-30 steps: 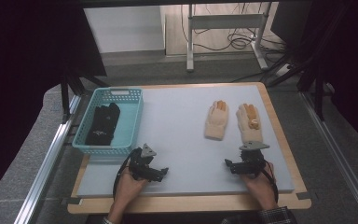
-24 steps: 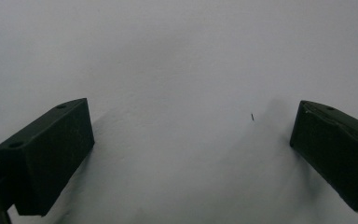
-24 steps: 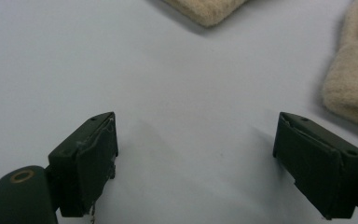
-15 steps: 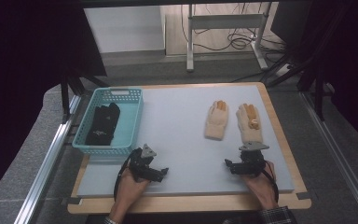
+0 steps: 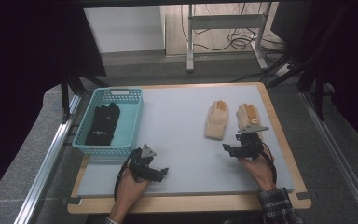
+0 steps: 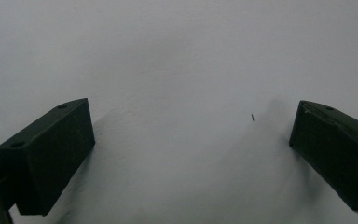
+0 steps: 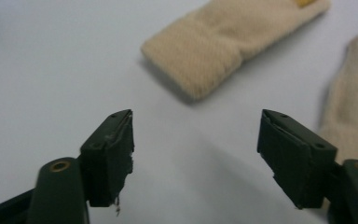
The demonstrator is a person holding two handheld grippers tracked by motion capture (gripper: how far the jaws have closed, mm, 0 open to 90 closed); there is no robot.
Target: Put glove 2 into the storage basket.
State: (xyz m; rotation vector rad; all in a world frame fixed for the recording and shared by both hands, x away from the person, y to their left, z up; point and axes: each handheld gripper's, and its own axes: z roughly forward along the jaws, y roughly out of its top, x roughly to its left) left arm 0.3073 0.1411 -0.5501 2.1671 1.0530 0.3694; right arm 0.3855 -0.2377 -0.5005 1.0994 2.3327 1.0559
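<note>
Right hand-held gripper point(image 5: 230, 149) has crept forward — nearer the beige gloves point(image 5: 216, 120).

Left black two-jaw gripper point(image 5: 161, 171) low, jaws spread wide; right black two-jaw gripper point(image 5: 228, 148) likewise spread, hand-held.

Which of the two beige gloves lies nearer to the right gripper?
The glove nearer the table's right edge: its cuff lies just beside the right gripper, while the other beige glove lies farther left.
</note>
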